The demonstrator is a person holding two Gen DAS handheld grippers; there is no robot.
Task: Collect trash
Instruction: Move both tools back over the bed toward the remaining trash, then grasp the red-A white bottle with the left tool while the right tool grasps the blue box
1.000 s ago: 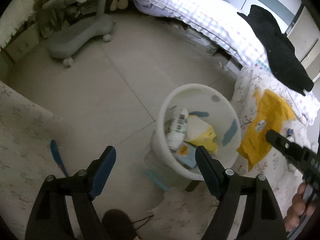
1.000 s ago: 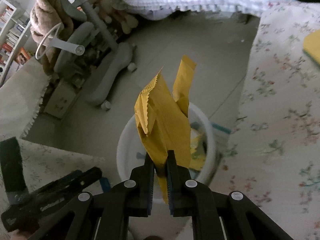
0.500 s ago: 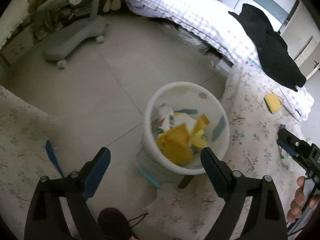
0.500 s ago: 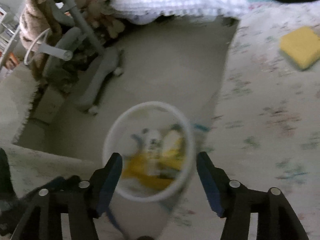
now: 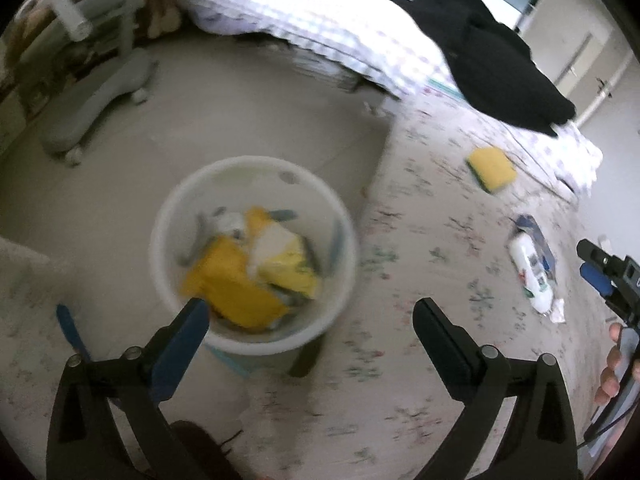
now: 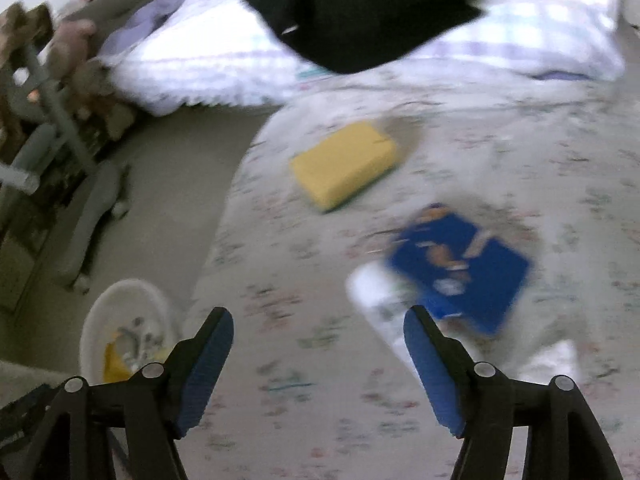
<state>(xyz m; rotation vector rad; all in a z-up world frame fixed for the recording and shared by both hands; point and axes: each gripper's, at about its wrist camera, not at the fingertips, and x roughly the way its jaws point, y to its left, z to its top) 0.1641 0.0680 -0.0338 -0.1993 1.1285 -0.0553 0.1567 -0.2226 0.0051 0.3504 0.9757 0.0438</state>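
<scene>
A white round bin (image 5: pixel 256 342) stands on the floor beside the flowered sheet; a yellow wrapper (image 5: pixel 232 288) and other trash lie in it. The bin also shows in the right wrist view (image 6: pixel 100 312). My left gripper (image 5: pixel 312 324) is open and empty just above the bin's near rim. My right gripper (image 6: pixel 318 344) is open and empty over the sheet, and shows at the right edge of the left wrist view (image 5: pixel 600 268). On the sheet lie a yellow sponge (image 6: pixel 346 164), a blue packet (image 6: pixel 464 268) and a white bottle (image 5: pixel 530 276), partly under the packet.
A black garment (image 5: pixel 492 56) lies on the checked quilt (image 5: pixel 320 12) behind. A grey wheeled chair base (image 5: pixel 100 96) stands on the floor at far left. A blue strip (image 5: pixel 70 328) lies at the left by the bin.
My right gripper opened and dropped the yellow wrapper into the bin, then swung right over the sheet toward the packet and bottle. The left view shifted right.
</scene>
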